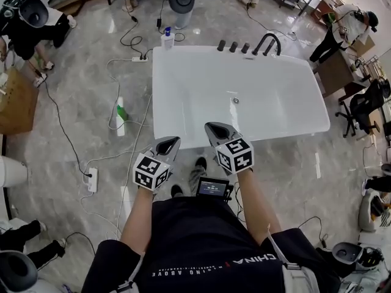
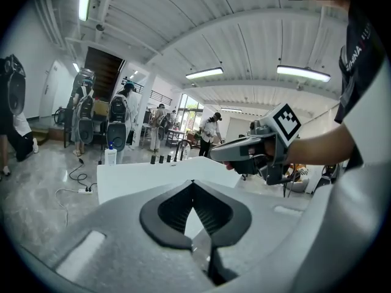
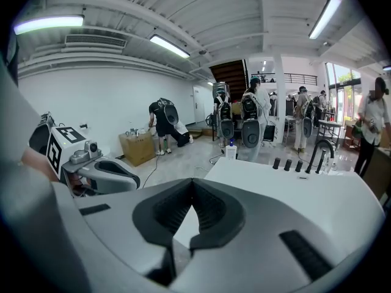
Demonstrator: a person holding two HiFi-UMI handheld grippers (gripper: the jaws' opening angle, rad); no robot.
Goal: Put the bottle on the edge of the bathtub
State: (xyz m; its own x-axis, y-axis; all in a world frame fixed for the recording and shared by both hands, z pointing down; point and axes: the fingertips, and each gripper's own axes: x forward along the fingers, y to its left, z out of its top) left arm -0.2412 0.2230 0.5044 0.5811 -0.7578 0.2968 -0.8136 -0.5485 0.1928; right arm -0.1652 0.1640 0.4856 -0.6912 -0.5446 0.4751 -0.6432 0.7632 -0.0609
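Note:
A white bottle (image 1: 168,38) with a blue cap stands at the far left corner of the white bathtub (image 1: 183,84); whether it rests on the rim or on the floor behind I cannot tell. The bottle (image 2: 110,156) shows far off in the left gripper view, and the bottle (image 3: 230,150) also in the right gripper view. My left gripper (image 1: 168,144) and right gripper (image 1: 217,130) hover side by side over the tub's near edge, both shut and empty. From the left gripper (image 2: 193,185) I see the right one beside it; the right gripper (image 3: 193,185) points along the tub.
A black faucet (image 1: 267,41) and three black knobs (image 1: 233,46) line the tub's far rim. Cables and power strips (image 1: 91,179) lie on the floor to the left, with a green-and-white item (image 1: 120,116). People, a cardboard box (image 1: 15,102) and chairs ring the room.

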